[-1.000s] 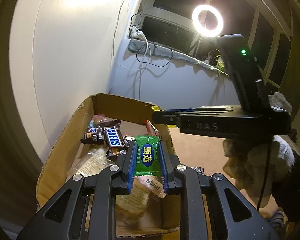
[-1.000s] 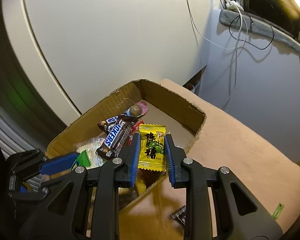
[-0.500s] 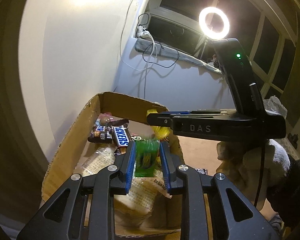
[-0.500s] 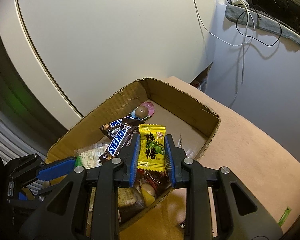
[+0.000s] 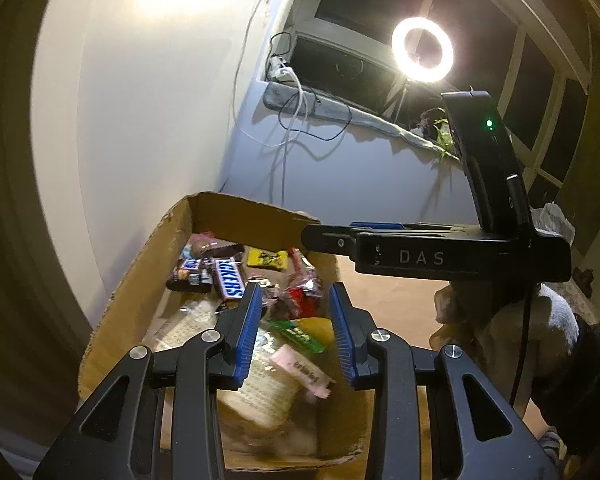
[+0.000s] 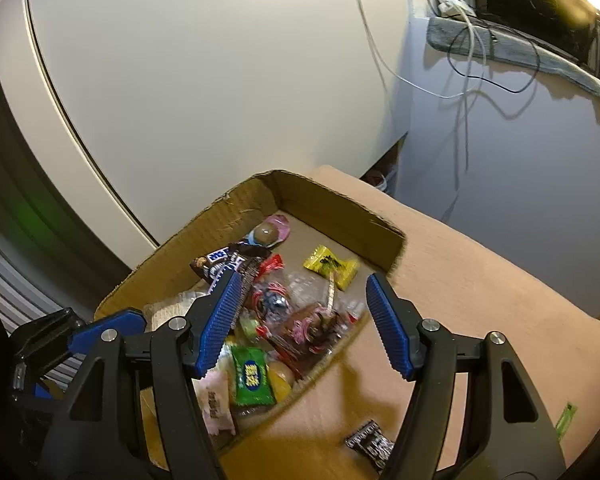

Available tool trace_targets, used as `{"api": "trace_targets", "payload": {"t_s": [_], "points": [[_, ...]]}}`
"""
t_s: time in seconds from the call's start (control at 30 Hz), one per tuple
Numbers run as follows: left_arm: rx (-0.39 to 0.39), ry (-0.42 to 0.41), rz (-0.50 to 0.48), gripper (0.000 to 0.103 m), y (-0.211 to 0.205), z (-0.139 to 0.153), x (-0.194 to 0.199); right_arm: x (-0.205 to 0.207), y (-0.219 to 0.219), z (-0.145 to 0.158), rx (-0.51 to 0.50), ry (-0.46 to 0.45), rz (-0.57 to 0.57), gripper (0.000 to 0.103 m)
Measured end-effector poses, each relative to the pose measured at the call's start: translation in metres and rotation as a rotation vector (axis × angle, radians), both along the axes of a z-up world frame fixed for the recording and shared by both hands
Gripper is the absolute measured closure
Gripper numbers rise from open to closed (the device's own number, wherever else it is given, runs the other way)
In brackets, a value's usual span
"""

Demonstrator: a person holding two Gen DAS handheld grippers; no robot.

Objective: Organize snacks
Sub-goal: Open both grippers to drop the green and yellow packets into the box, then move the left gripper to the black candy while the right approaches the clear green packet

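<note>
A second ago each tool pinched a sweet over the cardboard box (image 6: 336, 204); now both have let go. The right tool (image 6: 300, 312) has just been opening and hangs released with nothing between its blue pads. The yellow sweet (image 6: 331, 267) it held now lies flat on the box floor near the far wall. The left tool (image 5: 294, 328) has also just been opening, less widely; its pads touch nothing. The green sweet (image 6: 252, 376) it carried has dropped onto the pile in the near end of the box, printed face up, beside a pink wrapper (image 6: 216, 400).

The box is a shallow, open tray of brown cardboard with torn edges, standing on the tan worktop (image 6: 480, 280). Inside it, a chocolate bar (image 5: 228, 278) with a white-lettered dark wrapper lies toward the far left wall, with clear and red wrapped sweets in the middle. A small dark packet (image 6: 370, 444) lies on the worktop outside the box, near its front corner.
</note>
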State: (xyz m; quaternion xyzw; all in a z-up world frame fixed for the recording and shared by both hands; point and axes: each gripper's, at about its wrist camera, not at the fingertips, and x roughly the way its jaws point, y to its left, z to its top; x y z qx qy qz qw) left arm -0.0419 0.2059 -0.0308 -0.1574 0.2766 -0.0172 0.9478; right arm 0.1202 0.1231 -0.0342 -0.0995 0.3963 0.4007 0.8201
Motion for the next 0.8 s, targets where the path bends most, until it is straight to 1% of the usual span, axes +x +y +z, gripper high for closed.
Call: {"api": "trace_targets", "payload": {"t_s": [0.27, 0.37, 0.43, 0.5, 0.53, 0.57, 0.6, 0.63, 0.8], "points": [[0.0, 0.012, -0.066, 0.07, -0.03, 0.002, 0.008, 0.0, -0.048, 0.014, 0.017, -0.057, -0.089, 0.035], [-0.035, 0.027, -0.104, 0.07, -0.044, 0.0, 0.012, 0.005, -0.076, 0.017, 0.021, -0.046, -0.119, 0.035], [-0.056, 0.052, -0.133, 0.07, -0.056, -0.004, 0.015, 0.009, -0.092, 0.016, 0.007, -0.038, -0.144, 0.035], [-0.056, 0.077, -0.169, 0.07, -0.072, -0.008, 0.019, 0.012, -0.107, 0.015, -0.013, -0.029, -0.163, 0.035], [-0.055, 0.093, -0.19, 0.067, -0.082, -0.012, 0.022, 0.013, -0.117, 0.014, -0.022, -0.026, -0.178, 0.035], [-0.054, 0.11, -0.208, 0.057, -0.09, -0.015, 0.024, 0.015, -0.127, 0.012, -0.029, -0.022, -0.193, 0.035], [-0.054, 0.127, -0.221, 0.053, -0.097, -0.019, 0.026, 0.016, -0.137, 0.011, -0.033, -0.015, -0.207, 0.035], [-0.051, 0.15, -0.236, 0.051, -0.107, -0.024, 0.029, 0.017, -0.145, 0.01, -0.035, -0.009, -0.216, 0.035], [-0.004, 0.218, -0.286, 0.051, -0.14, -0.04, 0.038, 0.015, -0.183, -0.001, -0.067, -0.003, -0.252, 0.035]]}}
